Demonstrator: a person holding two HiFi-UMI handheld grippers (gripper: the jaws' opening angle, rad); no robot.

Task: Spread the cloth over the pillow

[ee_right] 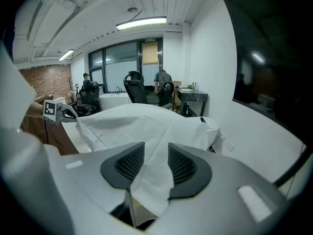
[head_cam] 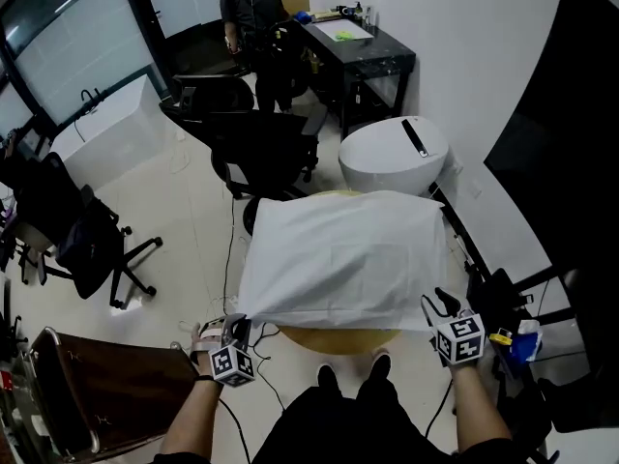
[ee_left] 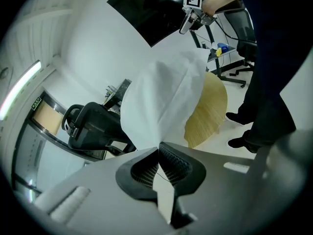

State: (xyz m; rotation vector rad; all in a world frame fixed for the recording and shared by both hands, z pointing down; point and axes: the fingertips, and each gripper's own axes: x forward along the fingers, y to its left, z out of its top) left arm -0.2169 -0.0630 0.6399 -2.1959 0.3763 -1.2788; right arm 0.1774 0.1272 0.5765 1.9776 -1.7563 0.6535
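A white cloth (head_cam: 343, 254) drapes over the pillow, which is hidden beneath it, on a round wooden table (head_cam: 329, 339). My left gripper (head_cam: 237, 325) is at the cloth's near left corner. In the left gripper view its jaws (ee_left: 158, 151) are shut, with the cloth (ee_left: 164, 97) running down into their tips. My right gripper (head_cam: 442, 304) is at the near right corner. Its jaws (ee_right: 156, 163) stand apart, and a loose fold of the cloth (ee_right: 146, 126) lies between them. Each gripper shows in the other's view: the right gripper (ee_left: 185, 26) and the left gripper (ee_right: 68, 112).
A white rounded unit (head_cam: 394, 155) stands just beyond the table, with black office chairs (head_cam: 266, 148) and a black desk (head_cam: 358, 51) behind it. A person (head_cam: 251, 17) stands at the back. A brown chair (head_cam: 106, 394) is at my near left. My feet (head_cam: 353, 370) are at the table's edge.
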